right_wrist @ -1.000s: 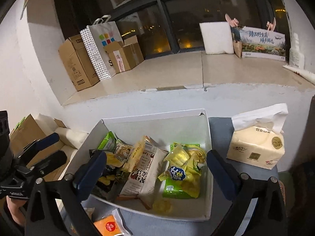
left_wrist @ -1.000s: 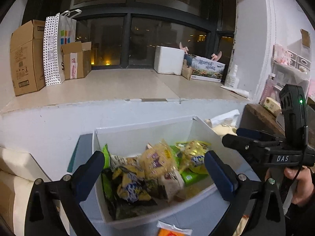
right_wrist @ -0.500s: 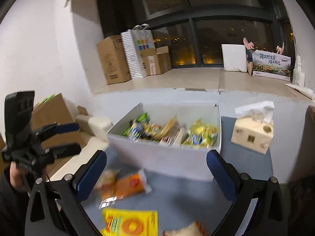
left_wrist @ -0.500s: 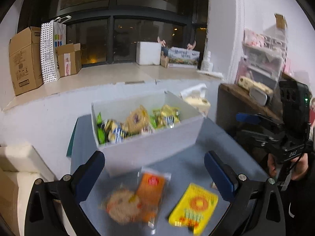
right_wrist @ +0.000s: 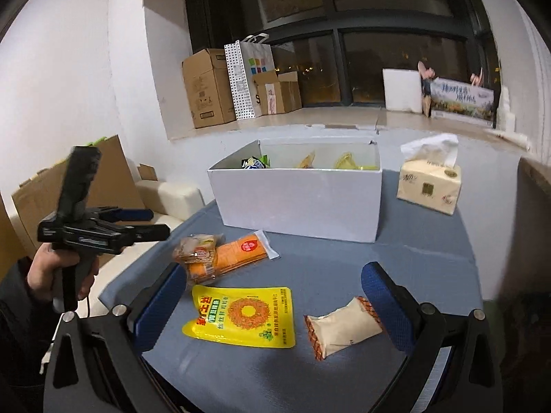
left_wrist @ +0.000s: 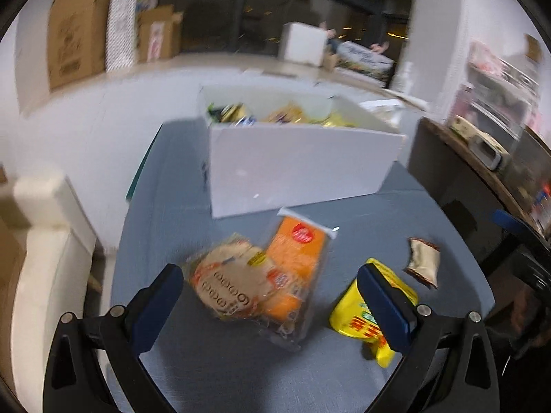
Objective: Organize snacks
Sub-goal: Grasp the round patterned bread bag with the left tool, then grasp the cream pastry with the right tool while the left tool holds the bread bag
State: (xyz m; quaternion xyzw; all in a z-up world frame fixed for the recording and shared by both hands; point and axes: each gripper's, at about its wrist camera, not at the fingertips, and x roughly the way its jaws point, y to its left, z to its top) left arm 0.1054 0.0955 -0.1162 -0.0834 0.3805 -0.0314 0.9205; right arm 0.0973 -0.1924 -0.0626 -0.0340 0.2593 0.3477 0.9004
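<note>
Where both tongs (left_wrist: 268, 296) (right_wrist: 272, 296) gape wide: glossy yellow pouch (right_wrist: 242, 316); crinkled, perhaps foil, packet (right_wrist: 341, 327); white box (right_wrist: 299, 203).

1. We see a grey-blue desk (right_wrist: 344, 275).
2. At its far side stands a white box (right_wrist: 299, 203) of snacks, a tissue pack (right_wrist: 428, 186) to its right.
3. Nearer lie an orange packet (right_wrist: 241, 253) overlapped by a round brown packet (right_wrist: 196, 251), a yellow pouch (right_wrist: 244, 316) and a small cream packet (right_wrist: 341, 327).
</note>
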